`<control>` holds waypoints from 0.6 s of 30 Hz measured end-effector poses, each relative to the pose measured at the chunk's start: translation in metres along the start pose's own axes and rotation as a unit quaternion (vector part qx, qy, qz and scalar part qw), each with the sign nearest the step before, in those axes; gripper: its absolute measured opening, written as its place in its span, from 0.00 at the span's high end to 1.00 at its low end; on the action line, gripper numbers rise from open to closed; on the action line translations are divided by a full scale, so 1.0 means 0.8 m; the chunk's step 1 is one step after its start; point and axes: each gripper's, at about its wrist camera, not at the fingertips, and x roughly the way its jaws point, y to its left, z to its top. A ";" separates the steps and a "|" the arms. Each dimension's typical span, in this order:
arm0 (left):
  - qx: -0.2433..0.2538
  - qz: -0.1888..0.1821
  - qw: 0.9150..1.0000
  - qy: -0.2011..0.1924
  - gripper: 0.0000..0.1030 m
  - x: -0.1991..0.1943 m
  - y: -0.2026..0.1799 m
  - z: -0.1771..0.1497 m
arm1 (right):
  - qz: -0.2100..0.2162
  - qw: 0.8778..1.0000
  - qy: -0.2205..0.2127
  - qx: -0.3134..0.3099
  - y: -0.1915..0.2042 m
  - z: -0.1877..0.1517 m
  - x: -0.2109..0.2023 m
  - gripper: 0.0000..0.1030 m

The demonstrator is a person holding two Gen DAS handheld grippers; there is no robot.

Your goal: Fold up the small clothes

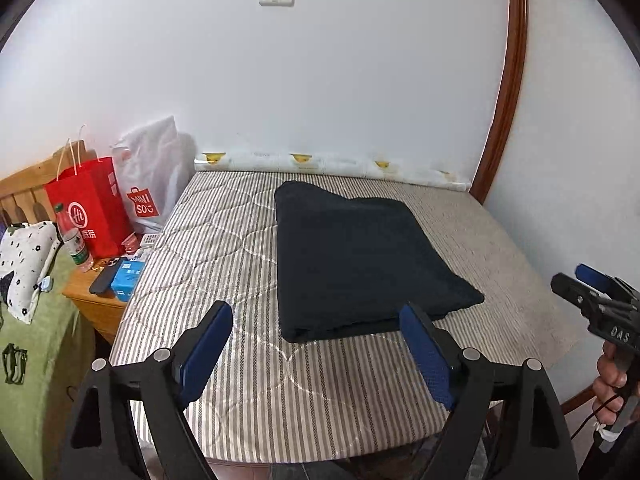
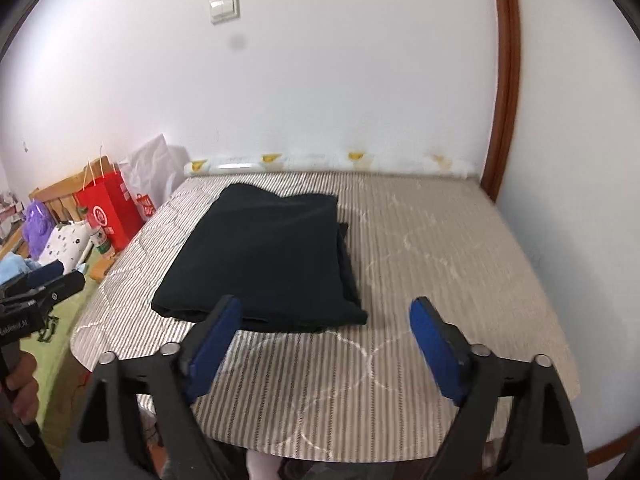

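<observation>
A dark navy garment (image 1: 356,260) lies folded into a flat rectangle on the striped mattress (image 1: 224,240). In the right wrist view the same garment (image 2: 264,256) sits left of centre on the mattress (image 2: 440,248). My left gripper (image 1: 316,314) hovers above the near edge of the bed, open, its blue pads wide apart with nothing between them. My right gripper (image 2: 324,310) is open too, empty, held short of the garment's near right corner. Each view also catches the other gripper at its side edge, held by a hand.
A red paper bag (image 1: 92,208), a white shopping bag (image 1: 152,176), a bottle (image 1: 74,240) and small boxes crowd a wooden nightstand (image 1: 92,300) left of the bed. A rolled patterned sheet (image 1: 328,164) lines the wall. A green-covered surface (image 1: 36,360) lies at left.
</observation>
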 end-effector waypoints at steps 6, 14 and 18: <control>0.001 0.010 1.000 -0.010 0.17 -0.014 -0.001 0.002 | -0.007 1.000 -0.005 0.003 -0.002 -0.003 -0.028 0.10; 0.000 0.018 1.000 -0.017 0.17 -0.024 0.000 0.001 | -0.017 1.000 -0.012 0.009 -0.004 -0.003 -0.041 0.10; 0.000 0.017 1.000 -0.017 0.17 -0.025 0.001 0.001 | -0.018 1.000 -0.011 0.014 -0.006 -0.003 -0.045 0.10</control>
